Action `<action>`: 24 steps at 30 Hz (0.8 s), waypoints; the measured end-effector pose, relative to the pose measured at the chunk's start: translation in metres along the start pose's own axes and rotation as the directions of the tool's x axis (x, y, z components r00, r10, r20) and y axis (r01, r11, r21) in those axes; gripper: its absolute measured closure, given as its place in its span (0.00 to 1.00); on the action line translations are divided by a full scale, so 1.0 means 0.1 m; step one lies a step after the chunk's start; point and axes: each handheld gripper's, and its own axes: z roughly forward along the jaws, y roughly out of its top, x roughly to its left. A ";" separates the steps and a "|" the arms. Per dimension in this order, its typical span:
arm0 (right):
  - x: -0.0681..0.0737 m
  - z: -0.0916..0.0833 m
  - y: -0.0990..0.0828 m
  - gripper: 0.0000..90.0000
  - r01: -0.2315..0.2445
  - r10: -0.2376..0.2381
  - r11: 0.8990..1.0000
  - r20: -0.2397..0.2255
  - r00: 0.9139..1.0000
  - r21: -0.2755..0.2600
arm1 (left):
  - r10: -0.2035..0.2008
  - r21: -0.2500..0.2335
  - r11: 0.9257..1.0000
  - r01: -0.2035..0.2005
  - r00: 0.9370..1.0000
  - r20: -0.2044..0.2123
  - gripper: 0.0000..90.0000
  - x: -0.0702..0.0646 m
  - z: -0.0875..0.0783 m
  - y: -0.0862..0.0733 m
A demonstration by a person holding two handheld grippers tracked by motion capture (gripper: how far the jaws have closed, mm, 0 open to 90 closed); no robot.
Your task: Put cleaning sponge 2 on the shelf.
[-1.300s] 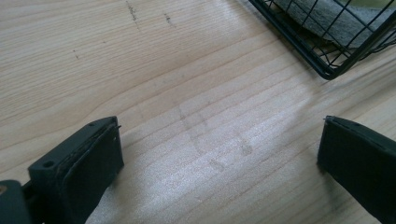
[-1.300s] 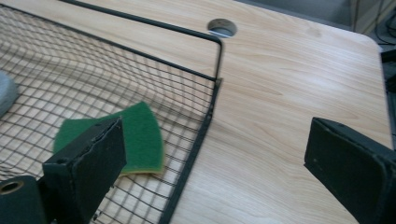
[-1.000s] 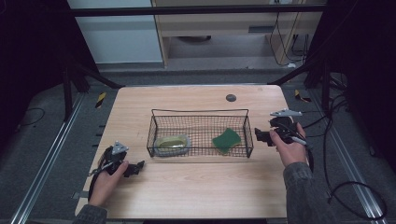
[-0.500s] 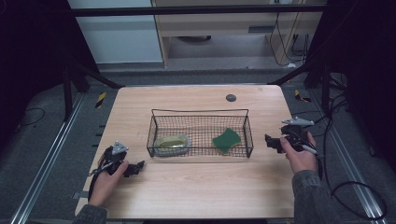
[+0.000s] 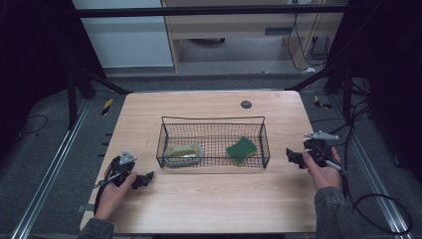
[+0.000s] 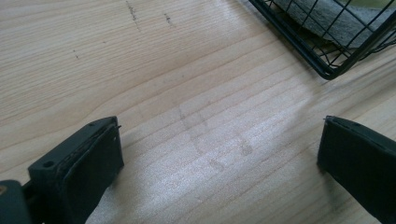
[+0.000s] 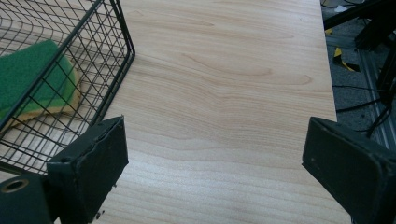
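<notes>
Both hand-held grippers gape empty; wire basket [image 5: 263,149] holds green sponge [image 5: 242,148] and grey-green pad [image 5: 183,151].

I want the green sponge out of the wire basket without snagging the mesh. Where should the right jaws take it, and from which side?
Probably from above, through the basket's open top: the mesh walls block any sideways approach. The green sponge seems to lie tilted near the right end wall, so grip its raised upper edge across the thin thickness, green face to yellow underside. The right gripper is open beside that end, suiting it.

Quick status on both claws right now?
Left claw: open, holding nothing, over bare table.
Right claw: open, holding nothing, beside the basket.
</notes>
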 end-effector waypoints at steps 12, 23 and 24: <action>-0.04 0.09 -0.20 0.08 -0.026 0.026 1.000 0.001 1.000 0.013 | 0.000 0.000 1.000 0.000 1.000 0.000 0.00 0.00 0.00 0.00; 0.00 0.18 -0.39 0.09 -0.038 0.038 0.998 -0.009 0.999 0.043 | 0.000 0.000 1.000 0.000 1.000 0.000 0.00 0.00 0.00 0.00; 0.00 0.19 -0.40 0.09 -0.037 0.037 0.998 -0.011 0.999 0.044 | 0.000 0.000 1.000 0.000 1.000 0.000 0.00 0.00 0.00 0.00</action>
